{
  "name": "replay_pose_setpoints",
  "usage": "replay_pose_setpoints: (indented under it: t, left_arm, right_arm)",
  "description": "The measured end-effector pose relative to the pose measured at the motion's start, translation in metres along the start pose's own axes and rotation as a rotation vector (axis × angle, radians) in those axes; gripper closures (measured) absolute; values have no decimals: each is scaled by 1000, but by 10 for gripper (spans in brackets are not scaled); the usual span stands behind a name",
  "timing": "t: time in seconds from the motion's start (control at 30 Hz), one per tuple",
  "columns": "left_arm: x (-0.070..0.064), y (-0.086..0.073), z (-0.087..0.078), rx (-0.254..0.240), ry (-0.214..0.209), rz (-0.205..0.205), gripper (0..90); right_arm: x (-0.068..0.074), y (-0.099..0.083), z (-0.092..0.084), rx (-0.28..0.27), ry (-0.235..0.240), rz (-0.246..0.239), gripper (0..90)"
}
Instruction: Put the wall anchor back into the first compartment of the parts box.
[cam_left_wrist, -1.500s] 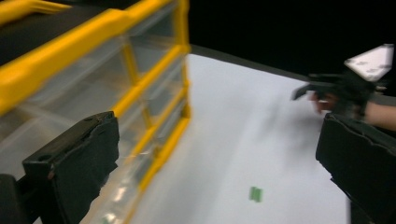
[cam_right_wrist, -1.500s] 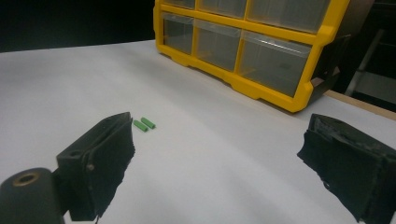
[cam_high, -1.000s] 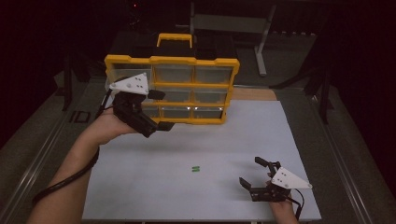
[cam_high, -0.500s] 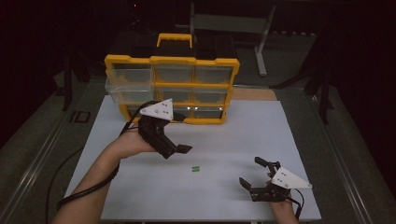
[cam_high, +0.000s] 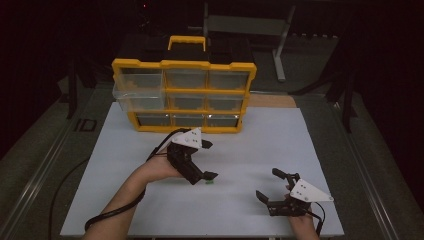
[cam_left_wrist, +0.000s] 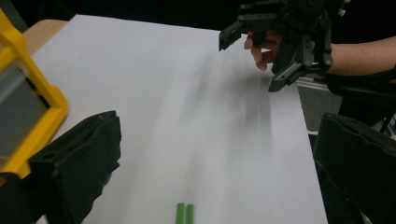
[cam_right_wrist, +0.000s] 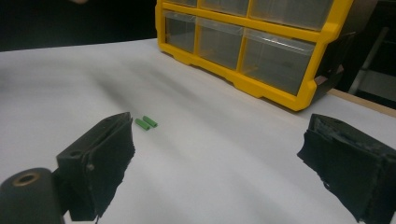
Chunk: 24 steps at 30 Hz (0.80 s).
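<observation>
Drawers fill a yellow organizer (cam_high: 184, 95) at the back of a white mat (cam_high: 260, 150); the upper-left drawer (cam_high: 139, 96) juts out, its contents too dim to tell. Left gripper (cam_high: 207, 161), jaws spread wide, hovers right over two green pegs (cam_left_wrist: 185, 213) lying side by side mid-mat. Right gripper (cam_high: 270, 185) rests open, empty, near the front edge.
</observation>
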<state>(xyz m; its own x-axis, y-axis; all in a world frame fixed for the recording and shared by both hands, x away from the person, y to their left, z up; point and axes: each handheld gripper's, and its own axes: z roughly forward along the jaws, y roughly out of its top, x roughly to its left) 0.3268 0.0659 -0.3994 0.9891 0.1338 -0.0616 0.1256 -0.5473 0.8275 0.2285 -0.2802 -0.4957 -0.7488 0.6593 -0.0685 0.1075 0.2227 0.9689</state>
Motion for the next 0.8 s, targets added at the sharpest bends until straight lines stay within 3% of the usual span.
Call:
replay_pose_setpoints:
  t: [0.27, 0.67, 0.8]
  left_arm:
    - [10, -31, 25, 18, -13, -54, 47]
    - [20, -67, 46, 62, -21, -96, 156]
    - [23, -78, 54, 90, -14, -114, 247]
  right_arm:
    - [0, 0, 0, 0, 2, -1, 85]
    - [0, 0, 0, 0, 6, -1, 85]
    - [0, -1, 1, 0, 9, -2, 85]
